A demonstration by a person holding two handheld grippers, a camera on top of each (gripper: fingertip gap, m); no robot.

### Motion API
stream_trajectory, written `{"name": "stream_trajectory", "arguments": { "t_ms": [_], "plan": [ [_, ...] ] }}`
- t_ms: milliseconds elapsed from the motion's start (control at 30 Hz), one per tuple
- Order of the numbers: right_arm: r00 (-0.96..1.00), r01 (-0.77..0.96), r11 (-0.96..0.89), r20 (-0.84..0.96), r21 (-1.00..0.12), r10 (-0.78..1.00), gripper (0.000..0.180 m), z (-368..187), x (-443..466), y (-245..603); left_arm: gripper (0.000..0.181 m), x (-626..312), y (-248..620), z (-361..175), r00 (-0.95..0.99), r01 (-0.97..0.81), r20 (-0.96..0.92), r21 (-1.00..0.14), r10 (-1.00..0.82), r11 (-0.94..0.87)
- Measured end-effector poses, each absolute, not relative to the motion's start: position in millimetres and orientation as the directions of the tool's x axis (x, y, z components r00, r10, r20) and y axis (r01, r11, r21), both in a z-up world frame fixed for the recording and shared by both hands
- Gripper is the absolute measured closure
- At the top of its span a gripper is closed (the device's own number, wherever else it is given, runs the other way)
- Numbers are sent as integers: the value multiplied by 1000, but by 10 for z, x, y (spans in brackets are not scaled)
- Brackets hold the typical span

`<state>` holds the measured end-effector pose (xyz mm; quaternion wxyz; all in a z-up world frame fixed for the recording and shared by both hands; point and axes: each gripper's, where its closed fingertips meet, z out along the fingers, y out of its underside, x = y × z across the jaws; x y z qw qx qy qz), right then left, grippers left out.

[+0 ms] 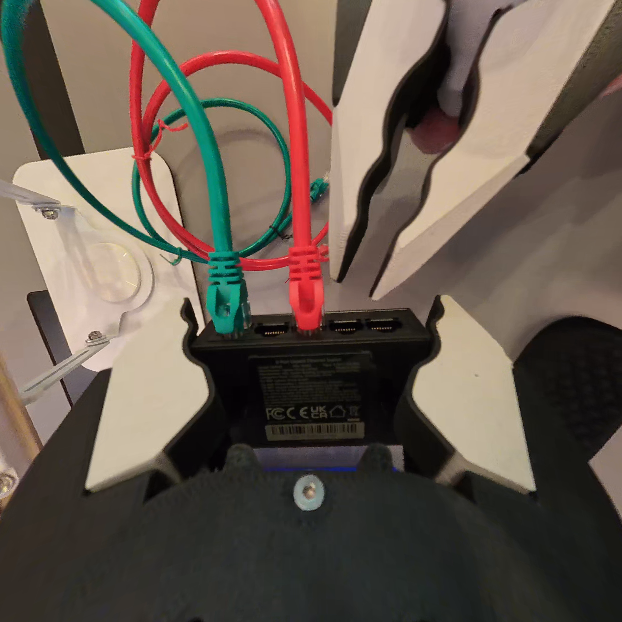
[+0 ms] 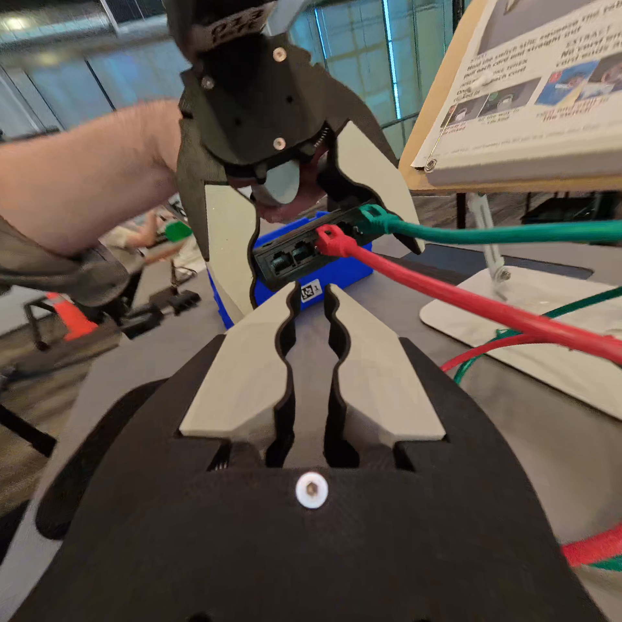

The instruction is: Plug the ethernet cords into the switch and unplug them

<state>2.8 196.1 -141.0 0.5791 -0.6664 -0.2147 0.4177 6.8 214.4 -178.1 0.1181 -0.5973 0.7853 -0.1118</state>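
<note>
In the left wrist view my left gripper (image 1: 313, 303) is shut on the black switch (image 1: 309, 370), gripping its two sides with the port row facing away. A green plug (image 1: 225, 303) sits in the leftmost port and a red plug (image 1: 306, 303) in the third; the other ports are empty. My right gripper (image 1: 355, 287) hangs just right of the red plug, fingers slightly apart, holding nothing. In the right wrist view my right gripper (image 2: 311, 292) points at the switch (image 2: 292, 259), close below its empty ports, left of the red plug (image 2: 331, 240) and green plug (image 2: 373, 215).
A blue box (image 2: 336, 276) with a small tag lies under the switch on the grey table (image 2: 505, 454). A white stand base (image 2: 538, 336) carries a tilted board with a printed sheet (image 2: 538, 84). Looped cords (image 1: 215, 168) lie beyond. A person's forearm (image 2: 84, 168) is at left. Both grippers' tips are close together, under 4 cm apart.
</note>
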Motion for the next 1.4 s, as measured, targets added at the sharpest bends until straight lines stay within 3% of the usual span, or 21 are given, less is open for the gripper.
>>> {"name": "stream_trajectory", "arguments": {
  "t_ms": [233,367,533,633,900,1067,1167,1200,1300,1333,1400],
  "plan": [
    [665,-4,-100,-77,-995,743,173,-1360,43,1938,54,11,2075,-1790,-275,-917,-12,-299,-961,266],
    [651,165,92,179,-982,738,172,-1149,83,1824,54,-61,1987,-1730,-284,-919,30,-294,-958,263],
    [431,423,430,594,-798,679,180,-865,105,1568,54,-121,1862,-1534,-308,-910,80,-315,-948,269],
    [284,523,560,751,-642,596,165,-742,136,1518,54,-134,1772,-1407,-332,-899,98,-335,-938,283],
    [-34,559,756,901,-341,432,139,-545,116,1340,54,-134,1391,-1147,-425,-866,188,-371,-885,336],
    [-155,498,812,890,-304,429,100,-456,112,1171,54,-126,1257,-1053,-465,-849,201,-379,-862,369],
    [-220,437,830,853,-347,473,86,-396,187,968,54,-127,1196,-1029,-479,-843,210,-382,-852,380],
    [-248,399,830,825,-391,508,86,-354,251,858,54,-134,1174,-1026,-483,-842,214,-380,-849,383],
    [-324,325,793,727,-516,606,110,-177,574,666,54,-146,1121,-1014,-491,-839,226,-381,-841,388],
    [-299,301,785,728,-542,617,130,-57,687,710,54,-149,1099,-1005,-496,-837,230,-383,-837,391],
    [-204,331,767,752,-550,627,136,83,873,1033,54,-140,1060,-977,-504,-832,230,-387,-832,397]
  ]
}}
